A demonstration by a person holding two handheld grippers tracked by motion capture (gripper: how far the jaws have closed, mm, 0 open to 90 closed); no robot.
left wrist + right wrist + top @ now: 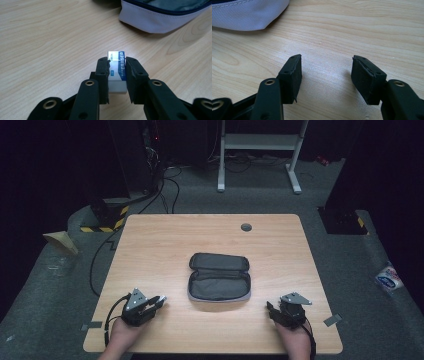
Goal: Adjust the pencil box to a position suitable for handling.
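Clamped between the jaws of the left gripper [117, 72] is a white eraser [116, 71] in a blue-printed sleeve, and both pads are seen pressed against its long sides in the left gripper view. Only the sleeved middle is gripped; the far end stands out past the pad tips and the bare near end sits low between them. In the high view the left gripper [161, 301] is found near the front left corner of the pencil case [219, 276], just short of it and pointed toward it. The pencil case lies unzipped and spread flat at the middle of the table [150, 250], its dark lining exposed. The right gripper [325, 75] is held with jaws spread and nothing between them, near the front right corner of the pencil case [247, 15], whose pale edge is seen in the right gripper view.

Several slips can be foreseen. Because the grip is taken on the paper sleeve, the eraser could be slid out of the sleeve if it is tilted downward. If it is carried too low, the raised rim of the pencil case [160, 17] may be struck and the soft case pushed away, since it is not steadied by the right gripper. If it is released too early, the eraser may be dropped on the rim and tumble back onto the table
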